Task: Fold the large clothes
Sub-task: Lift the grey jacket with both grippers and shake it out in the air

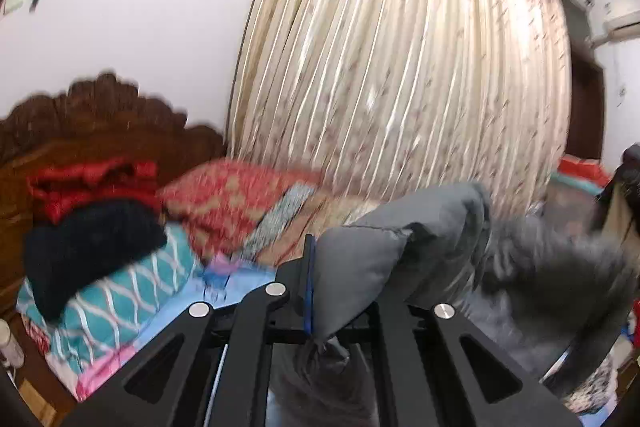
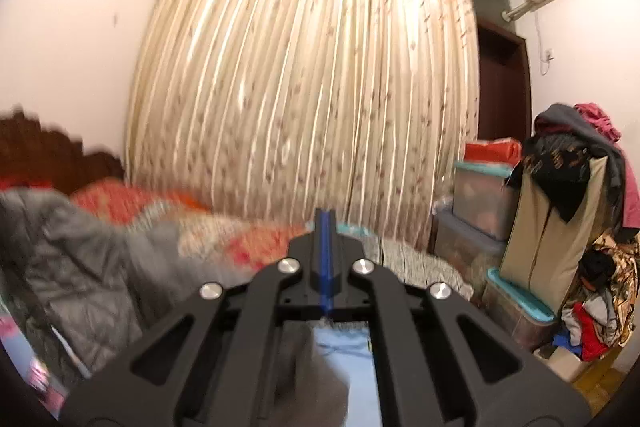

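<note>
We hold the gray jacket [image 1: 400,259] up in the air over the bed [image 1: 168,291]. Our left gripper [image 1: 310,291] is clamped on a puffy corner of the jacket, and the cloth bulges out past the blue pads [image 1: 308,283]. The rest of the jacket hangs off to the right and looks blurry.

Our right gripper [image 2: 325,267] has its blue pads pressed together. A bit of gray cloth hangs just under them, so it looks pinched on the jacket too. In the right wrist view, the jacket [image 2: 80,259] droops over the left side of the bed.

A red pillow [image 1: 232,203] and a dark pile of clothes [image 1: 88,247] lie at the head end of the bed, by the wooden headboard [image 1: 80,123]. A long curtain [image 2: 304,87] hangs behind the bed. Plastic boxes [image 2: 480,211] are stacked in the right corner.
</note>
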`<state>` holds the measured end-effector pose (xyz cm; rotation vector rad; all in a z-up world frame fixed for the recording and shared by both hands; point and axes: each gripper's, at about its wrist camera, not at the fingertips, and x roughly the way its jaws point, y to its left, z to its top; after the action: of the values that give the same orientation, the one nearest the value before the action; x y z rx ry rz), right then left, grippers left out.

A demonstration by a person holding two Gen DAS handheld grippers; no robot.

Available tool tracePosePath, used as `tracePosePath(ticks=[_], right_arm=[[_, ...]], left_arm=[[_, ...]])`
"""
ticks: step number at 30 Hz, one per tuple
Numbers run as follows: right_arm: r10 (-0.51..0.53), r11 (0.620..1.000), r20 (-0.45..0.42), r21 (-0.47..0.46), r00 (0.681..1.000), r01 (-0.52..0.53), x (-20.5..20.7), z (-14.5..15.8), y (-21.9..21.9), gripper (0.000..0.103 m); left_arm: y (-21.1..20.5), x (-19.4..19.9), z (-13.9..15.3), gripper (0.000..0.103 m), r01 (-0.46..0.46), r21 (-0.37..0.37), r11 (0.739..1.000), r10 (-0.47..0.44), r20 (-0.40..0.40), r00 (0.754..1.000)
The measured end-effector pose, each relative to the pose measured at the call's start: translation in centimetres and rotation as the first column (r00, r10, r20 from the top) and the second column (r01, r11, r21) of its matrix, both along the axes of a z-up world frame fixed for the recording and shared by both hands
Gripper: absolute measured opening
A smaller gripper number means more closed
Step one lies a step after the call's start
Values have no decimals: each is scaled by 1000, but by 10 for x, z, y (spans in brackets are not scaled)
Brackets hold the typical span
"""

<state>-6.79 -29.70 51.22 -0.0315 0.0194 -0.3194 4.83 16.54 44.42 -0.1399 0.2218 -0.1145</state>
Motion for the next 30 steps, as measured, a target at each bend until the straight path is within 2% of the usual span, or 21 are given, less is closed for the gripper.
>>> tracePosePath(ticks=[2, 5, 7, 9, 10, 11, 13, 15, 16, 17, 19, 21, 22, 24, 25, 26, 27, 28, 30], right_arm=[[46, 999, -14, 3, 999, -46, -22, 19, -5, 0], [148, 989, -82, 40, 986, -145, -39, 15, -7, 0], [280, 959, -175, 99, 944, -266, -39, -12, 2, 16], [359, 932, -211, 137, 909, -336, -42, -48, 17, 93], [396, 917, -202, 140, 896, -373, -47, -72, 27, 97], [424, 905, -205, 137, 882, -403, -48, -92, 36, 97], [504, 864, -255, 132, 825, -487, -56, -148, 65, 97], [558, 830, -287, 191, 779, -524, -60, -197, 82, 97], [596, 803, -310, 248, 741, -543, -60, -226, 89, 97], [625, 780, -313, 290, 715, -555, -63, -246, 91, 97], [665, 743, -335, 382, 667, -550, -73, -297, 97, 97], [697, 711, -362, 456, 619, -535, -82, -331, 102, 97], [707, 701, -374, 477, 600, -529, -85, -347, 105, 97], [705, 705, -410, 494, 578, -509, -82, -375, 119, 97], [699, 712, -445, 513, 560, -480, -78, -391, 124, 92], [713, 697, -475, 563, 515, -445, -66, -405, 125, 50], [718, 691, -487, 589, 498, -420, -51, -411, 128, 12], [702, 704, -497, 593, 510, -391, -44, -407, 122, 9], [642, 755, -466, 521, 609, -397, -50, -376, 105, 4]], left_arm=[[1, -12, 20, 9, 26, -17, 1000, -25, 24, 999], [-5, -25, 33, 9, 65, -5, 998, -65, 37, 997], [-17, -32, 28, 9, 83, 40, 996, -85, 34, 996], [-26, -35, 17, 9, 103, 64, 993, -104, 9, 995], [-29, -39, 11, 9, 111, 72, 991, -111, -6, 994], [-28, -43, 4, 9, 116, 77, 990, -115, -15, 993], [-28, -47, -11, 9, 111, 94, 989, -108, -32, 994], [-27, -52, -17, 9, 104, 102, 989, -100, -44, 994], [-25, -52, -19, 9, 100, 105, 989, -96, -48, 994], [-24, -52, -19, 9, 95, 106, 990, -91, -50, 995], [-23, -55, -18, 9, 86, 105, 991, -81, -46, 996], [-19, -57, -16, 9, 78, 104, 992, -74, -42, 996], [-18, -58, -14, 9, 78, 102, 992, -74, -39, 996], [-19, -62, -12, 9, 80, 101, 992, -78, -29, 997], [-20, -64, -11, 9, 84, 102, 991, -82, -23, 996], [-21, -66, -9, 9, 88, 100, 991, -87, -15, 996], [-22, -68, -6, 9, 93, 96, 991, -92, -11, 996], [-21, -71, -3, 9, 101, 84, 991, -101, -5, 995], [-18, -81, 5, 10, 101, 75, 992, -102, 22, 994]])
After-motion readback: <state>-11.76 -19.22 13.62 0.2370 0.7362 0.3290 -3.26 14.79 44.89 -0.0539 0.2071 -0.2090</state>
